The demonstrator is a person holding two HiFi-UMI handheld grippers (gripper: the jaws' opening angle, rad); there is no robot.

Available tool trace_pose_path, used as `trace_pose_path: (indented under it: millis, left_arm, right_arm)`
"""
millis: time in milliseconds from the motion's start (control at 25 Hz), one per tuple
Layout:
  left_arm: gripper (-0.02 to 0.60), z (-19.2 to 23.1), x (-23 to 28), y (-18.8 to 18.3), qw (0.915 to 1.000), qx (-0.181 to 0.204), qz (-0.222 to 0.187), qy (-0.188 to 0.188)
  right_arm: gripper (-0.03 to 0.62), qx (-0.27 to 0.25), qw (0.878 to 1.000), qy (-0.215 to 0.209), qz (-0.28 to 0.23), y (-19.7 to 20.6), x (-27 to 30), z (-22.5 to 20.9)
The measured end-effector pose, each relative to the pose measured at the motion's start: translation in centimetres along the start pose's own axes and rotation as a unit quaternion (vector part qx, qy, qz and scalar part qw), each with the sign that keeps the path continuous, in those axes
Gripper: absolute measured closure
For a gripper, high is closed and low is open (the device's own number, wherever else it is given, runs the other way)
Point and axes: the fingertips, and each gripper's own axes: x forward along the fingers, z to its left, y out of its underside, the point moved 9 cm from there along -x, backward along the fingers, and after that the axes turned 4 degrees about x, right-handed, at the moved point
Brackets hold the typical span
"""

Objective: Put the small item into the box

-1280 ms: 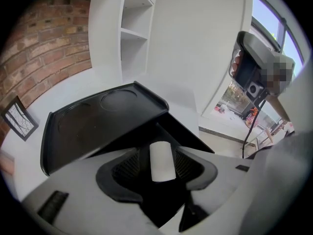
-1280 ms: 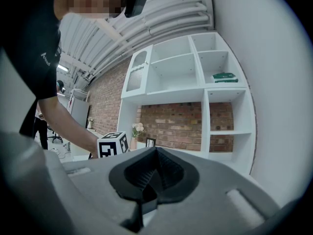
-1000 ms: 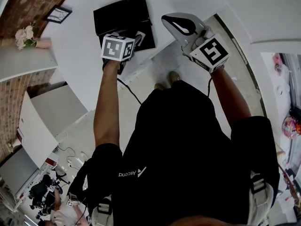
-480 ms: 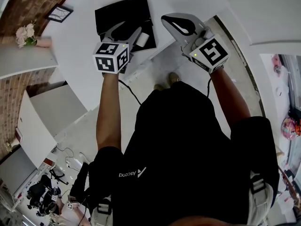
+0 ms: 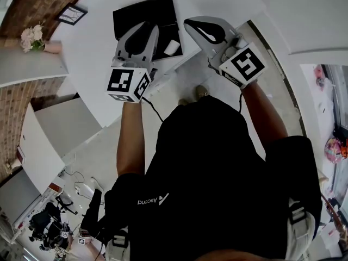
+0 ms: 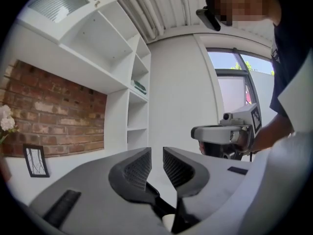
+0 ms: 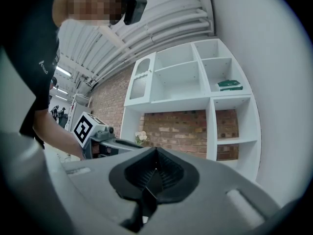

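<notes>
A black box (image 5: pixel 142 16) lies open on the white table (image 5: pixel 92 42). A small white item (image 5: pixel 173 48) rests in its near right part. My left gripper (image 5: pixel 144 28) hangs over the box's near edge, raised and level; its jaws are closing, with a narrow gap and nothing between them (image 6: pixel 156 153). The item lies apart from it, to its right. My right gripper (image 5: pixel 191 24) is held just right of the box, its jaws shut and empty (image 7: pixel 155 153). Each gripper shows in the other's view: the right gripper (image 6: pixel 225 133) and the left gripper (image 7: pixel 100 136).
A picture frame (image 5: pixel 70 14) and a vase of pale flowers (image 5: pixel 30 39) stand at the table's far left by the brick wall. White shelves (image 7: pixel 195 82) rise behind. The table's near edge (image 5: pixel 179 58) runs just under the grippers, and a cable (image 5: pixel 152 106) trails from the left gripper.
My left gripper has drawn back from the box toward the person and turned level, and its jaws have narrowed. The white item, hidden under it before, now lies bare in the box. The right gripper barely moved.
</notes>
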Motion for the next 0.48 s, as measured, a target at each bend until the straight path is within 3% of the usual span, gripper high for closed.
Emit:
trace_pose_path:
  millis: [280, 480]
  left_arm:
    - [0.582, -1.8, -2.2, -3.3, 0.9969, 0.024, -0.071, -0.022]
    - [0.583, -2.8, -3.4, -4.5, 0.9944, 0.035, -0.096, -0.025]
  right_arm:
    - [0.594, 0.004, 1.000, -0.007, -0.022, -1.2, 0.1, 2.2]
    - [0.594, 0.000, 0.999, -0.006, -0.033, -1.8, 0.0, 3.5]
